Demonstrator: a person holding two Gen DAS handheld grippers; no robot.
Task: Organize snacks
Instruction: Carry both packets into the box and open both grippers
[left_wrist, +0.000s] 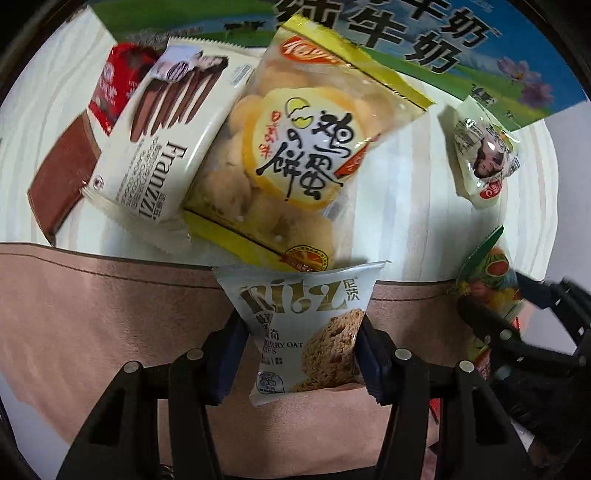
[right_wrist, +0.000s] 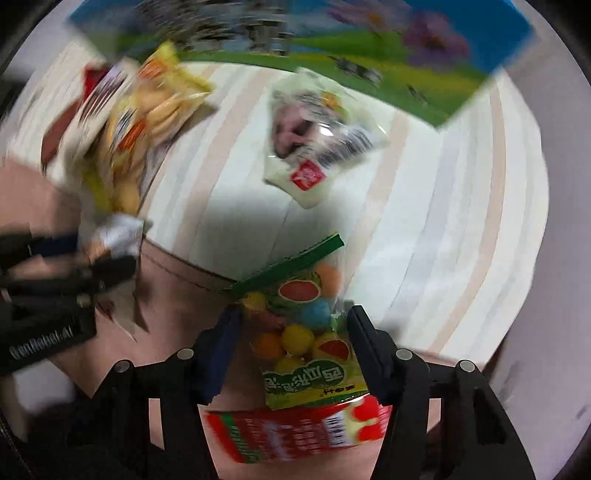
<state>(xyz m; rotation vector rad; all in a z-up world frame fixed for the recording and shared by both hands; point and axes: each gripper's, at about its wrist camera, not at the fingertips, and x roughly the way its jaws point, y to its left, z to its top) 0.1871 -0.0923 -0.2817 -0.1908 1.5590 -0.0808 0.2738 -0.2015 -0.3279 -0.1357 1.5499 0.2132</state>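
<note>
My left gripper (left_wrist: 301, 350) is shut on a pale blue oat-biscuit packet (left_wrist: 306, 332) and holds it above a pink-brown mat (left_wrist: 110, 314). My right gripper (right_wrist: 291, 343) is shut on a clear bag of coloured gum balls (right_wrist: 306, 332) with a green top strip; it shows at the right of the left wrist view (left_wrist: 491, 280). On the white striped tray (left_wrist: 406, 206) lie a yellow egg-cookie bag (left_wrist: 295, 158), a white Franzzi wafer pack (left_wrist: 162, 147), a brown bar (left_wrist: 62, 173), a red packet (left_wrist: 114, 85) and a small white packet (left_wrist: 480, 147).
A blue and green milk carton box (left_wrist: 424, 48) stands behind the tray. A red packet (right_wrist: 295, 432) lies on the mat under my right gripper. The right wrist view is blurred. The left gripper shows at its left edge (right_wrist: 55, 280).
</note>
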